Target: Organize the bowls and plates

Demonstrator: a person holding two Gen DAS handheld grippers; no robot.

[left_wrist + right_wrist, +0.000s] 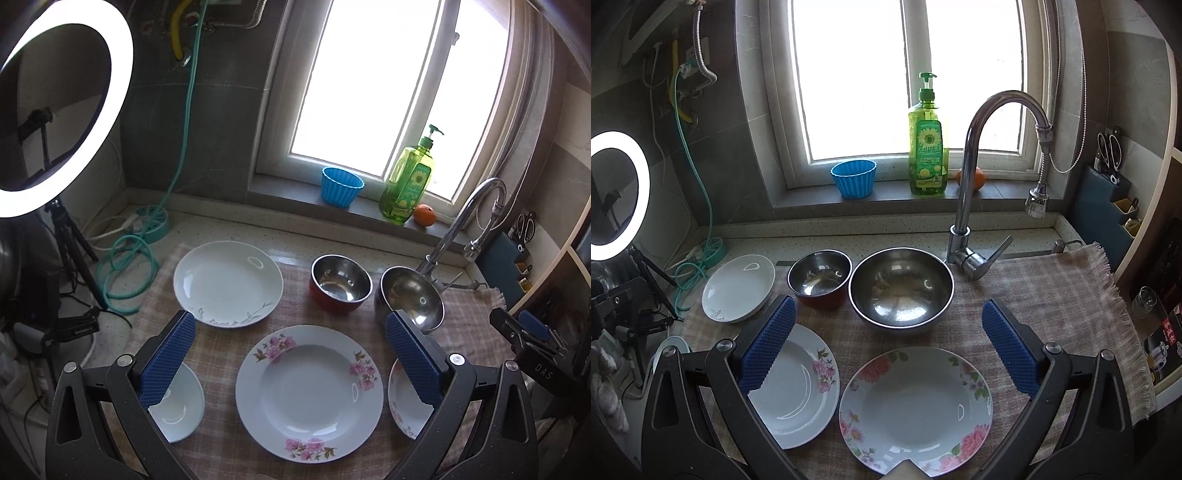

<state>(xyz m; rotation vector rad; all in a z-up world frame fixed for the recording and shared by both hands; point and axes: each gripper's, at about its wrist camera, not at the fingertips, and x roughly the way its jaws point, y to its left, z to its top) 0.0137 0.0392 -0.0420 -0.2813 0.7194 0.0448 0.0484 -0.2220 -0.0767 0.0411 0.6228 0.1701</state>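
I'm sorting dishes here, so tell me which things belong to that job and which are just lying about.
For the job: pink-flower plate, rose plate, branch plate, plain plate, red bowl, steel bowl.

Lying about: soap bottle, blue cup, orange, faucet, ring light, scissors.

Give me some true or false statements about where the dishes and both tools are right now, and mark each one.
1. Both the left tool and the right tool are open and hold nothing. True.
2. The small red-sided steel bowl sits nested inside the large steel bowl. False: they stand side by side.
3. The green dish soap bottle stands on the windowsill. True.
4. The pink-flowered white plate is stacked on the white plate with a grey sprig pattern. False: they lie apart on the checked cloth.
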